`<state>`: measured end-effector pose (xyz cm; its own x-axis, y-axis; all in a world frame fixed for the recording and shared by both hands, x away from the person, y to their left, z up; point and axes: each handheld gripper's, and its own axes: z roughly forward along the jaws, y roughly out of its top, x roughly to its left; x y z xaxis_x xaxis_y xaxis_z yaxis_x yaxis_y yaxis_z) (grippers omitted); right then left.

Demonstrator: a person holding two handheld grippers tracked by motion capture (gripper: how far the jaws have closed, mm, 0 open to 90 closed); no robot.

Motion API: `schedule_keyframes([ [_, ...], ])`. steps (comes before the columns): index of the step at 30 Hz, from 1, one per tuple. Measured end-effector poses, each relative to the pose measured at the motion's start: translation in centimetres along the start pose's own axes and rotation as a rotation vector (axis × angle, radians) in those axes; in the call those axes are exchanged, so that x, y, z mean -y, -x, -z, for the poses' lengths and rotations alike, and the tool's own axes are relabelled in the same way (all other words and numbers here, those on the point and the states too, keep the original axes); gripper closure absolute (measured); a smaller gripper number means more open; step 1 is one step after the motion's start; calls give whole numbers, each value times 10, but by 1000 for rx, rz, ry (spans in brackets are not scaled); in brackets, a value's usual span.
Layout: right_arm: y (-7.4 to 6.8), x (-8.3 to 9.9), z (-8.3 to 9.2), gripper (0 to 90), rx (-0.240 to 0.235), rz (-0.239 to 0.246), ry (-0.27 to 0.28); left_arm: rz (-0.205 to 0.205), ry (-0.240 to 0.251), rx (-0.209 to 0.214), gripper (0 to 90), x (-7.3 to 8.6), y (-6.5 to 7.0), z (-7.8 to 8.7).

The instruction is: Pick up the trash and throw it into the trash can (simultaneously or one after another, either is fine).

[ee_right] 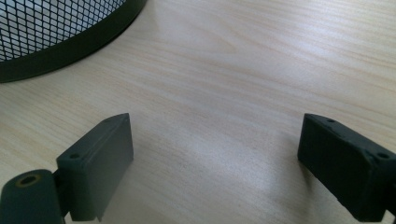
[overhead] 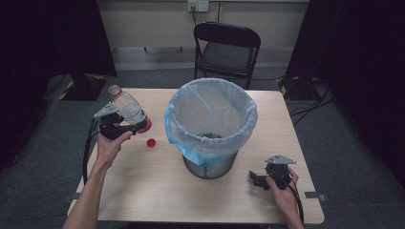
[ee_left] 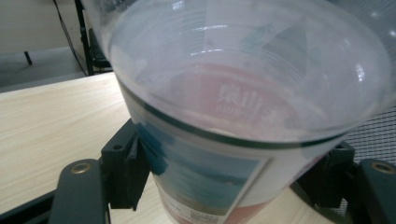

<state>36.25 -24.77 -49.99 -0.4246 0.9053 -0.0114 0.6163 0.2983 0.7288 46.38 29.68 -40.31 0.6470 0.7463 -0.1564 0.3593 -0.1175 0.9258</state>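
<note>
The left gripper [overhead: 125,125] is clamped on a clear plastic bottle [overhead: 128,109], its jaws pressing both sides of the labelled body, with the bottle tilted up above the worktop [overhead: 143,191]. A red cap [overhead: 151,142] lies just beside it. The right gripper [overhead: 260,180] rests wide apart, empty, near the bin [overhead: 210,124].
</note>
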Motion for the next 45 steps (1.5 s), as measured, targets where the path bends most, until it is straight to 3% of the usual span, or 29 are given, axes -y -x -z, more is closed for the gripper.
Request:
schedule_keyframes([
  [8, 0, 0, 0, 94, 0, 0, 0, -2, 31, 22, 287, -13, 12, 5],
  [20, 0, 0, 0, 95, 0, 0, 0, -14, 120, 52, 288, -40, 28, 20],
  [30, 0, 0, 0, 94, 0, 0, 0, -19, 139, 63, 290, -48, 32, 27],
  [45, 0, 0, 0, 95, 0, 0, 0, -18, 226, 104, 291, -76, 47, 42],
])
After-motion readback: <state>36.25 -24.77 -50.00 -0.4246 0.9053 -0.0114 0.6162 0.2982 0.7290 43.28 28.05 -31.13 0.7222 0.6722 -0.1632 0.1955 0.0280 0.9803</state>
